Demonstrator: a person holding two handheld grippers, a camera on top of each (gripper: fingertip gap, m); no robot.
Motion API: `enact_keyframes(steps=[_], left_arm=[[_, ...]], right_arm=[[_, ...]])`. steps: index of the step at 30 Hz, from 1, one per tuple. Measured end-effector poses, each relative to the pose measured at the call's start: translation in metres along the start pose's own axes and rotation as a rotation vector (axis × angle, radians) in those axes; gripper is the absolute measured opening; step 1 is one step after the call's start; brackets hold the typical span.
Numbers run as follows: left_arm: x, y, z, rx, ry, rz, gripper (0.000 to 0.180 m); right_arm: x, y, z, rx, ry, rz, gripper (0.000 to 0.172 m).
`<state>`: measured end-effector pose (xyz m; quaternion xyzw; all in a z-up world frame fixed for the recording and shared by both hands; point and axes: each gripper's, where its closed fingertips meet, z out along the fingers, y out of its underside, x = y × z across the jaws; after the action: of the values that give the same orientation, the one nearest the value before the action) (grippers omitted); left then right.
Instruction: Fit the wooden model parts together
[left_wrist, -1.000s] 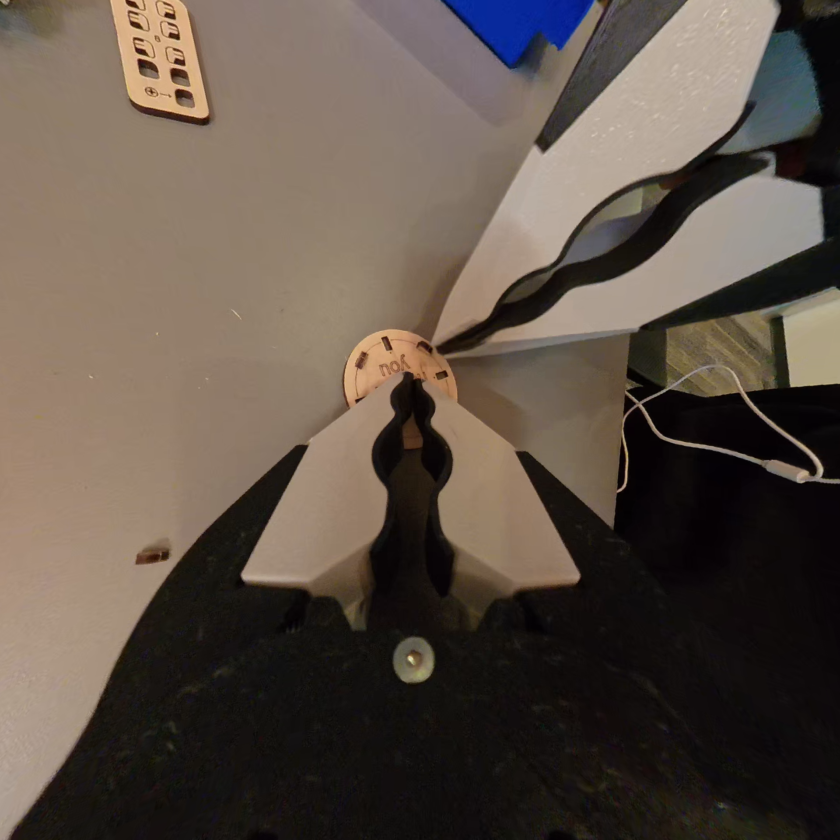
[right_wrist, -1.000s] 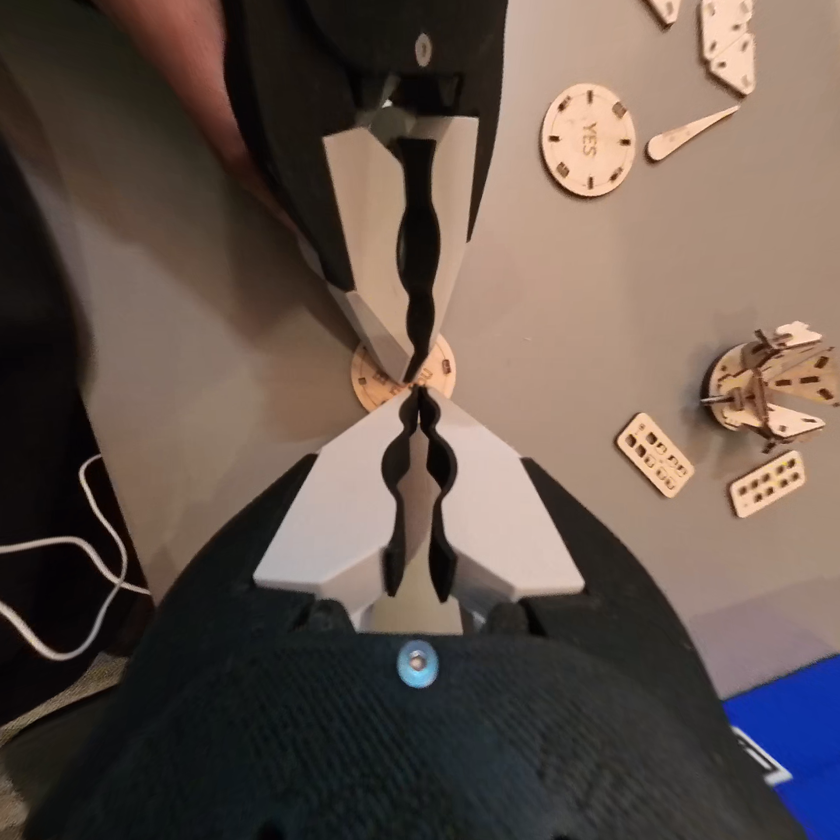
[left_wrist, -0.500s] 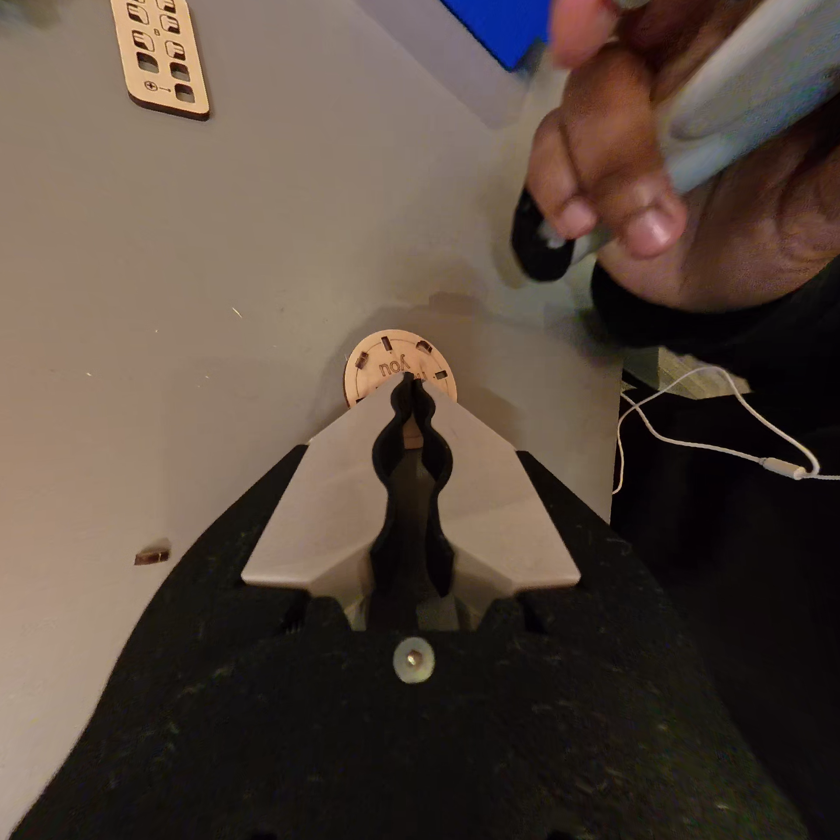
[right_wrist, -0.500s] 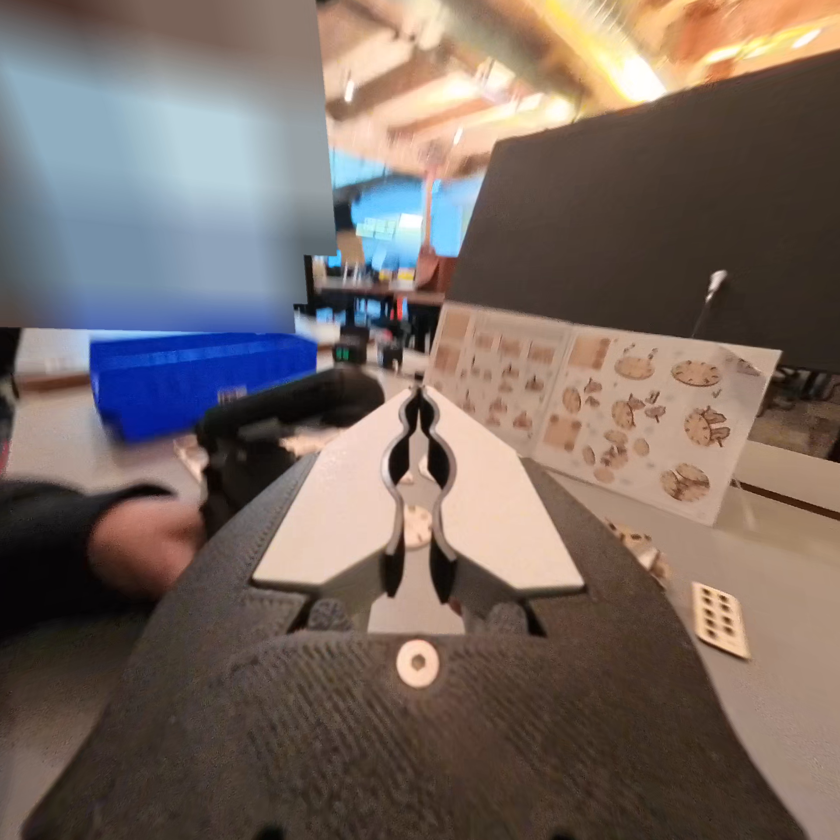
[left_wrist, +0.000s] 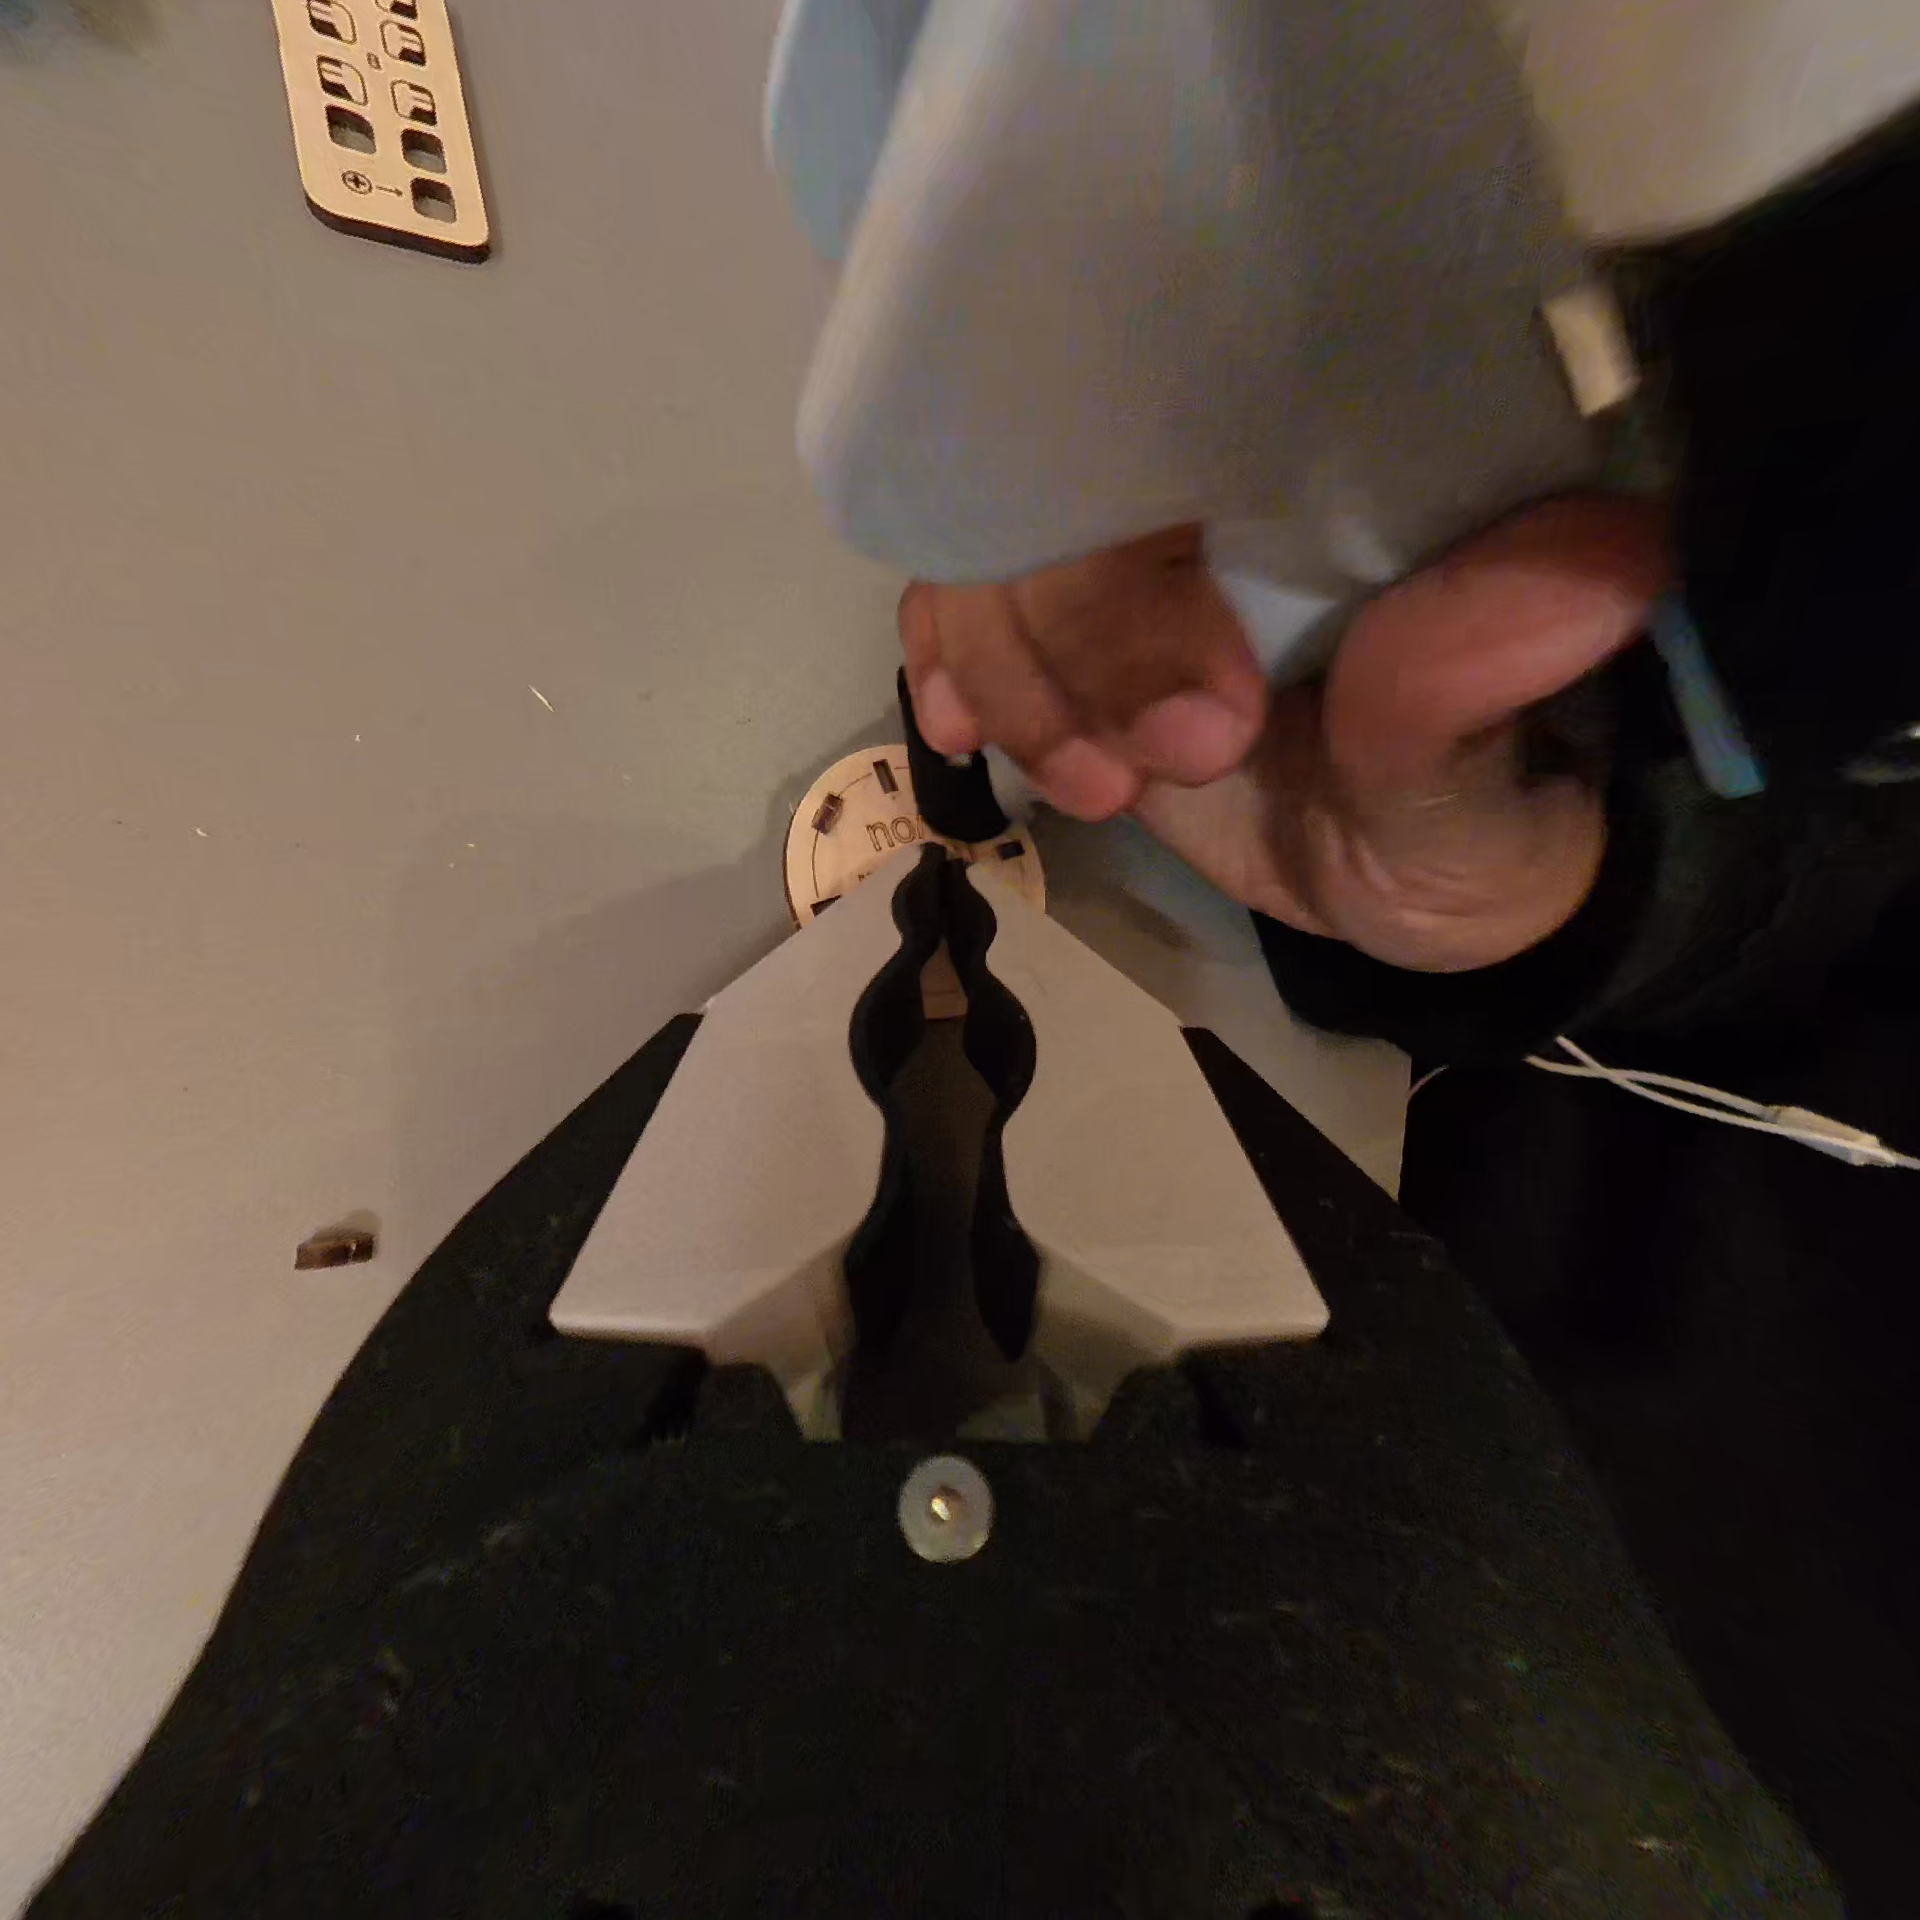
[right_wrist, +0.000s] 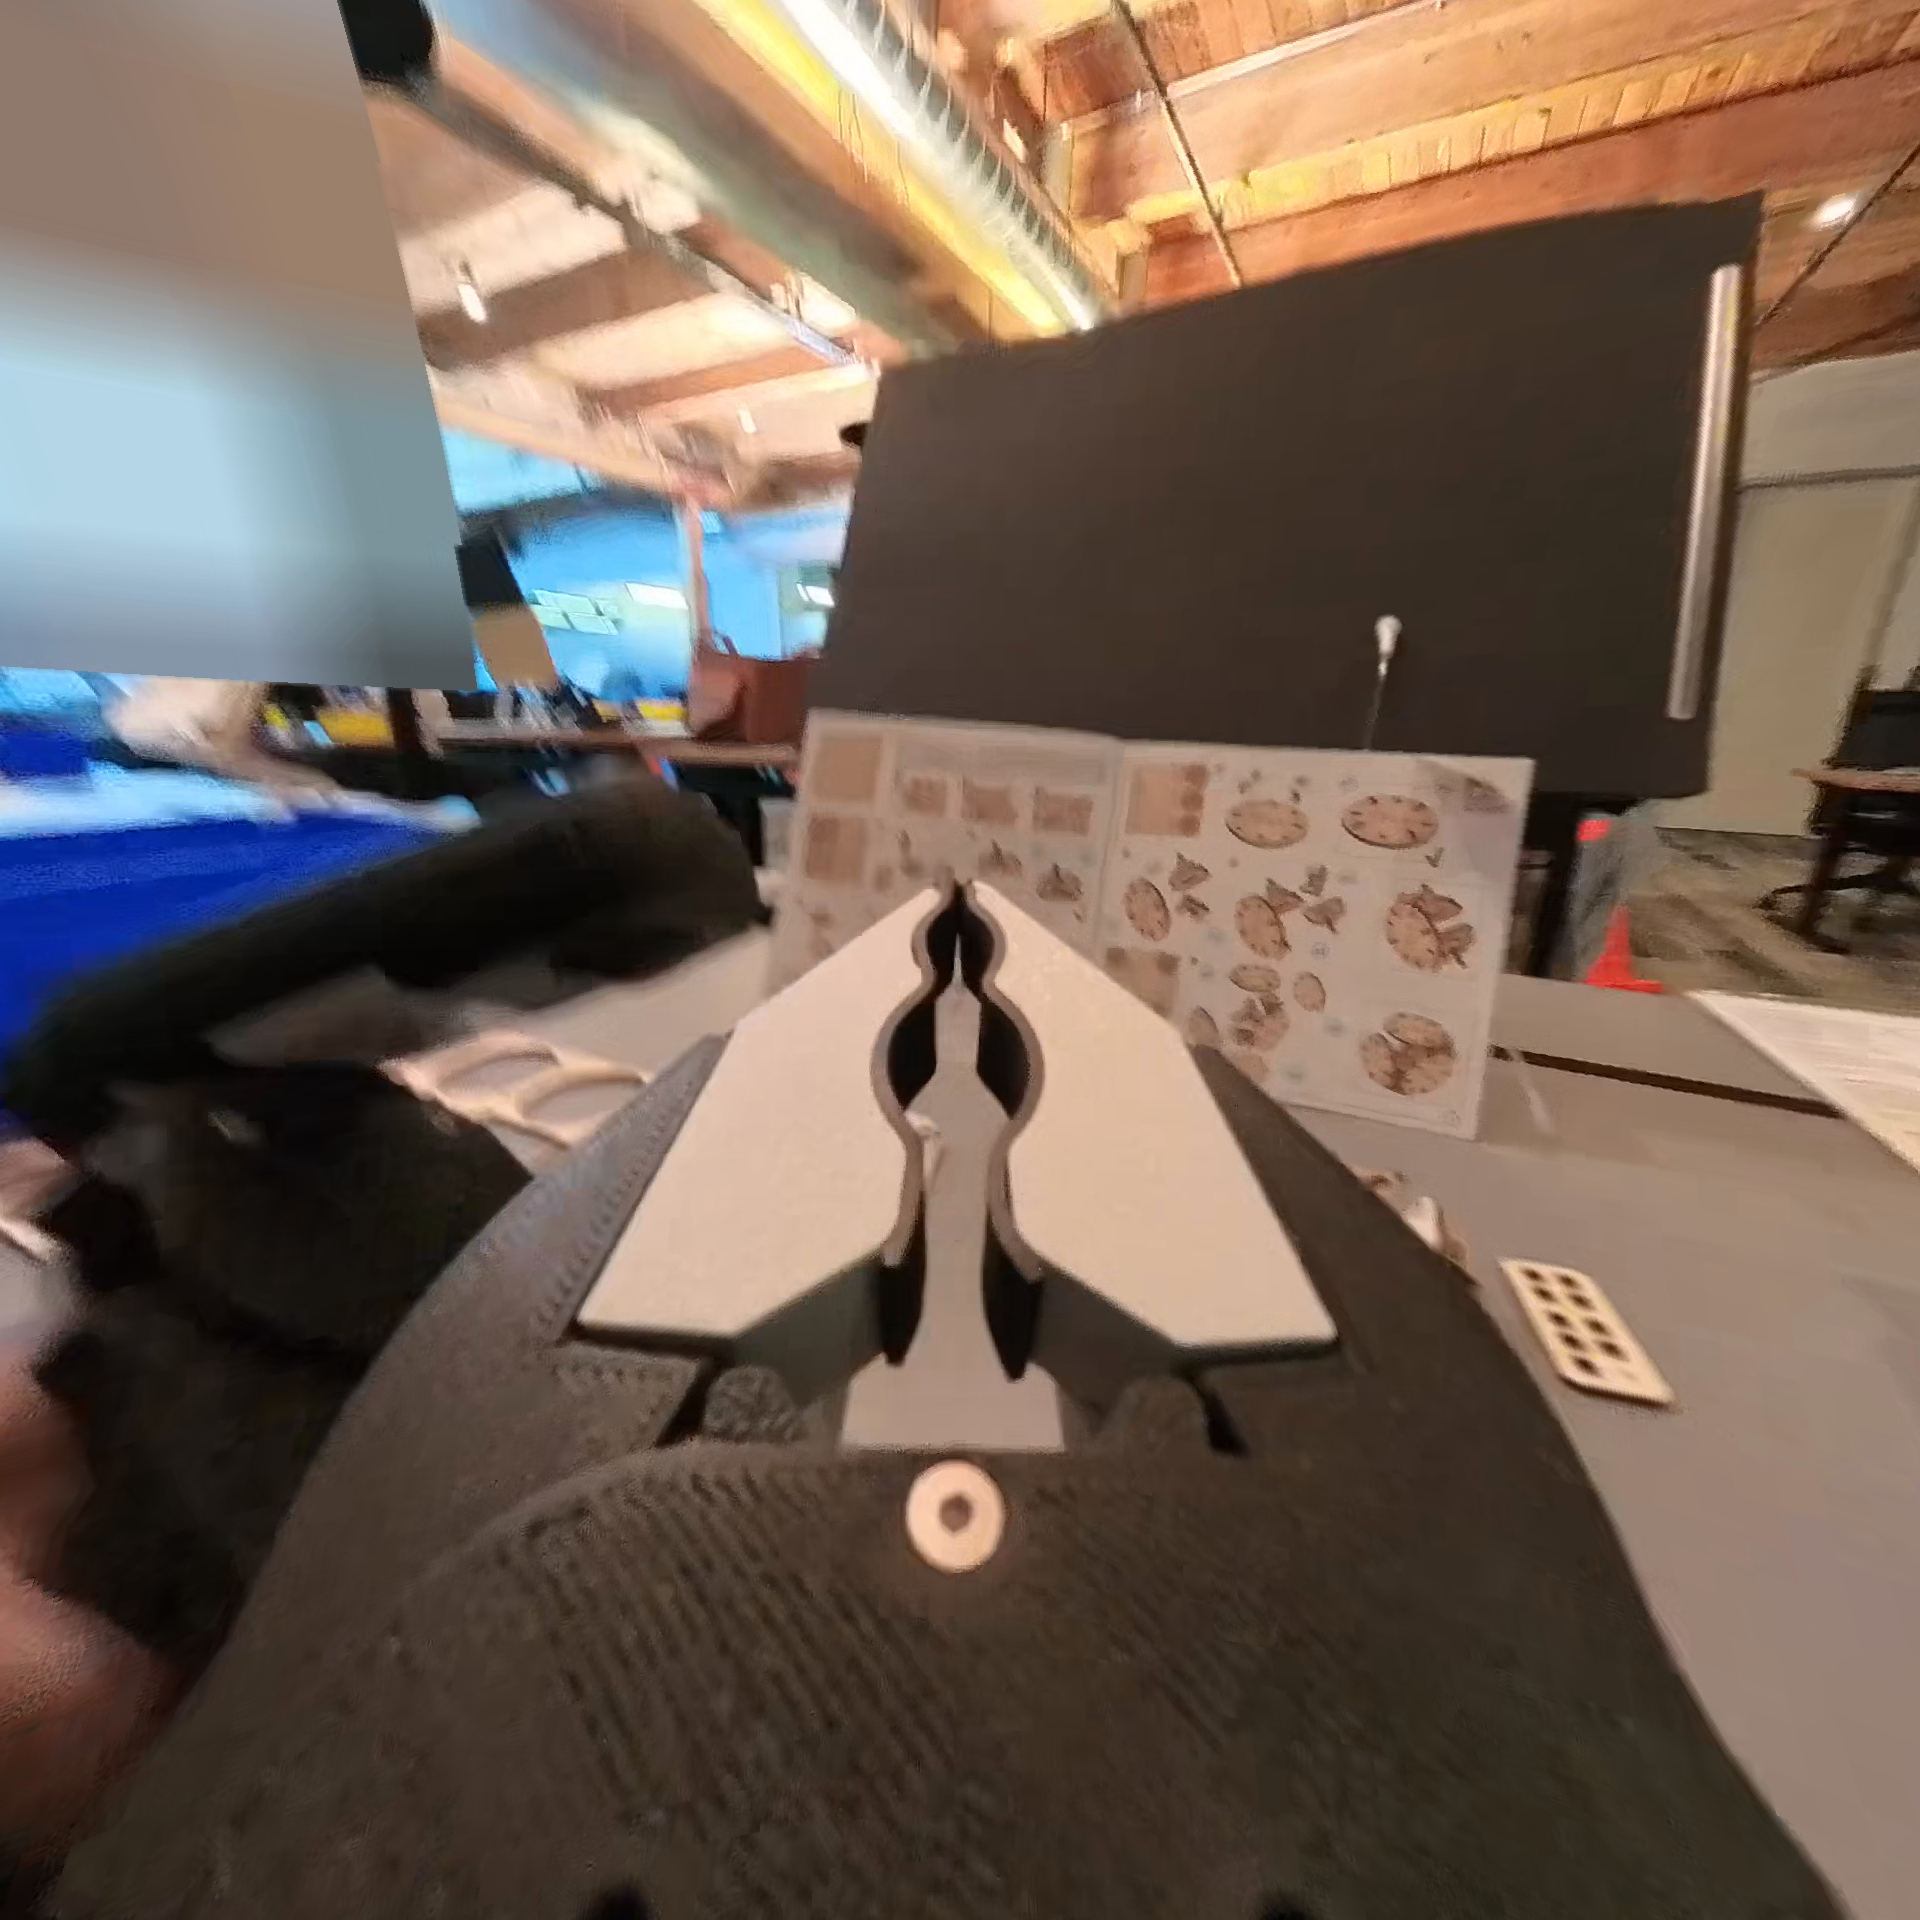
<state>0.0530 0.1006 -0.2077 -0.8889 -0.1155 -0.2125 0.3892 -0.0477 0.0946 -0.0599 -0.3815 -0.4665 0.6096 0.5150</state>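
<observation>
My left gripper (left_wrist: 940, 862) is shut, and its tips rest on a round wooden disc (left_wrist: 852, 831) that lies flat on the grey table (left_wrist: 312, 727). A person's hand (left_wrist: 1299, 748) holds the pale handle of the other gripper, whose black end (left_wrist: 951, 779) is down on the disc just beyond my tips. In the right wrist view my right gripper (right_wrist: 958, 896) is shut with nothing between its pads. It is raised off the table and points at a folded instruction sheet (right_wrist: 1299, 914).
A wooden strip with slots (left_wrist: 384, 125) lies far left, and a small dark wooden bit (left_wrist: 335, 1247) nearer. A white cable (left_wrist: 1714, 1117) hangs past the table's right edge. A blue bin (right_wrist: 156, 883), a black board (right_wrist: 1299, 499) and another slotted strip (right_wrist: 1584, 1330) show in the right wrist view. One gripper's finger ends stand about 15 cm off the other's.
The right gripper left the disc, where it stood tip to tip with the left, and swung up to face the room. Its hand and handle came down by the disc. The left gripper stayed put.
</observation>
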Motion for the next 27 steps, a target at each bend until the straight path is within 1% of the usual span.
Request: enact_keyframes(steps=[2, 5, 6, 8, 11, 13, 15, 18, 20, 22, 25, 27], left_arm=[[0.000, 0.000, 0.000, -0.001, 0.004, -0.003, 0.000], [0.000, 0.000, 0.000, -0.001, 0.008, -0.007, 0.000], [0.000, 0.000, 0.000, 0.000, 0.009, -0.009, 0.000], [0.000, 0.000, 0.000, 0.000, 0.013, -0.012, 0.000], [0.000, 0.001, 0.000, -0.001, 0.014, -0.014, 0.001], [0.000, 0.000, 0.000, 0.000, 0.019, -0.021, 0.000], [0.000, 0.000, 0.000, 0.001, 0.024, -0.026, 0.000], [0.000, 0.000, 0.000, 0.001, 0.022, -0.025, 0.000], [0.000, 0.000, -0.001, 0.001, 0.022, -0.024, 0.000], [0.000, 0.000, -0.001, 0.001, 0.021, -0.024, 0.001], [0.000, 0.001, -0.001, 0.000, 0.024, -0.027, 0.000], [0.000, 0.000, -0.001, 0.001, 0.026, -0.029, 0.000]], right_arm=[[0.006, -0.005, -0.001, 0.014, 0.027, -0.023, 0.000], [0.006, -0.035, -0.005, 0.108, 0.033, -0.054, 0.000], [0.004, -0.040, -0.006, 0.119, 0.032, -0.073, 0.000], [-0.005, -0.035, -0.006, 0.103, 0.014, -0.085, 0.000], [-0.007, 0.000, -0.002, 0.015, 0.030, -0.132, 0.000], [0.004, -0.005, 0.001, 0.024, 0.074, -0.135, 0.000], [0.010, -0.021, -0.001, 0.065, 0.092, -0.133, 0.000], [0.003, -0.036, -0.005, 0.093, 0.072, -0.170, 0.000], [-0.004, -0.027, -0.005, 0.069, 0.051, -0.134, 0.000], [0.000, 0.001, 0.000, -0.009, 0.053, -0.105, 0.000], [0.013, -0.007, 0.003, 0.011, 0.088, -0.114, 0.000], [0.011, -0.018, 0.001, 0.035, 0.078, -0.110, 0.000]])
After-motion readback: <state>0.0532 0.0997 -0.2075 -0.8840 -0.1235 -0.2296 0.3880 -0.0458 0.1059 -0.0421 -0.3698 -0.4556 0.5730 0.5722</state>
